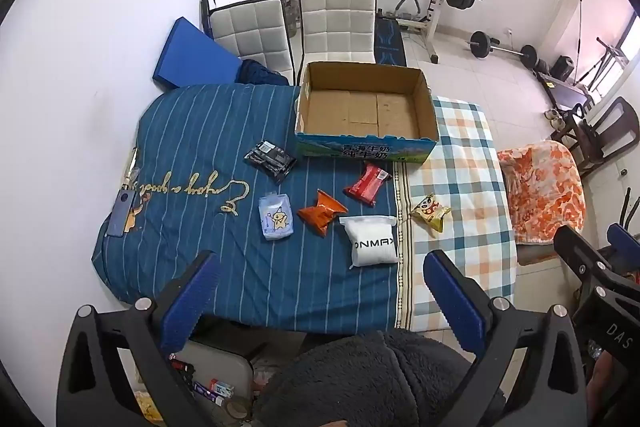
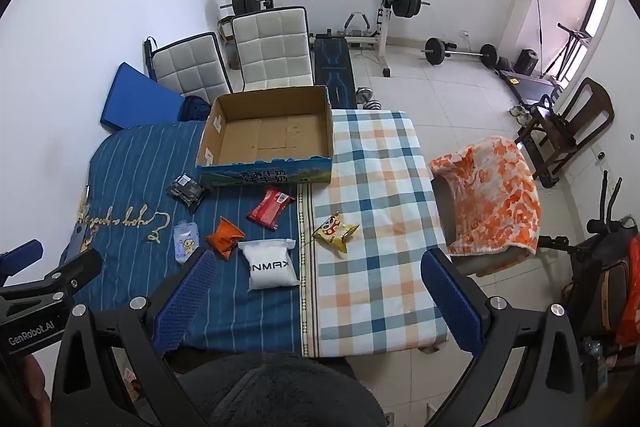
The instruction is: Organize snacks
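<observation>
Snacks lie ahead of your fingers, and none is in the brown cardboard box (image 1: 366,107) yet. Your left gripper (image 1: 320,291) and right gripper (image 2: 320,287) both stand wide with nothing between the pads. The white soft pouch (image 1: 372,241) sits just past your left fingertips. The puffy orange packet (image 1: 322,212) touches it, so a wide grab may catch both. The crinkly yellow panda bag (image 2: 335,232) may slip if you pinch only its edge.

The white pouch (image 2: 272,265) near the table's front edge reads "ONMAX", perhaps cut off. The left gripper's body (image 2: 30,331) says "GenRobot.AI"; the cardboard box (image 1: 366,147) carries Chinese characters.
</observation>
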Demonstrator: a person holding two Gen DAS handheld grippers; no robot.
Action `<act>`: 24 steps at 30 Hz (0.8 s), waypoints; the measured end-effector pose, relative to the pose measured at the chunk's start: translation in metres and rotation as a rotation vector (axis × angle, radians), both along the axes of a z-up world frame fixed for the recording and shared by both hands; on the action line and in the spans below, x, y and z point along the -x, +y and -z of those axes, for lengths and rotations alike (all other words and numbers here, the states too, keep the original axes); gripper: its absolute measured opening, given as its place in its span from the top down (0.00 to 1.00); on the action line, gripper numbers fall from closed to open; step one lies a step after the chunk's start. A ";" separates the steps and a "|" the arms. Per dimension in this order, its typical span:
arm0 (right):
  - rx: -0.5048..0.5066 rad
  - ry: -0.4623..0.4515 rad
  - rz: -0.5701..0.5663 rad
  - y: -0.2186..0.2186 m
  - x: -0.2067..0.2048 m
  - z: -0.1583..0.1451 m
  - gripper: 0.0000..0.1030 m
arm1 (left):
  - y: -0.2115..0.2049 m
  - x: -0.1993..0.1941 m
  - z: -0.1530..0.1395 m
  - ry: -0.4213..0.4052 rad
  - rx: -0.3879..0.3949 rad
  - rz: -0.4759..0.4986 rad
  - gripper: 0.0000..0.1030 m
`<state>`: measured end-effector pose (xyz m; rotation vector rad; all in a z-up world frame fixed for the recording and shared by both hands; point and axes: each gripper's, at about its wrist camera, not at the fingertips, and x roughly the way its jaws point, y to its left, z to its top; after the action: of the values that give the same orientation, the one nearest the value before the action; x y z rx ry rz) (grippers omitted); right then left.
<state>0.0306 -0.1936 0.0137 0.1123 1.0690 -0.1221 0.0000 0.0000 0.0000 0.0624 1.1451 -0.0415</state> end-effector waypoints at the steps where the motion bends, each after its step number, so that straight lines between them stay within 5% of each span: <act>1: 0.013 0.009 0.001 0.001 0.000 0.000 0.00 | 0.000 0.000 0.000 0.002 0.001 0.000 0.00; 24: 0.007 -0.005 0.008 0.008 0.005 -0.003 0.00 | 0.009 0.008 -0.004 -0.026 0.003 -0.012 0.00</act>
<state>0.0256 -0.1852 0.0163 0.1108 1.0629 -0.1324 -0.0080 0.0088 0.0043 0.0537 1.1197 -0.0318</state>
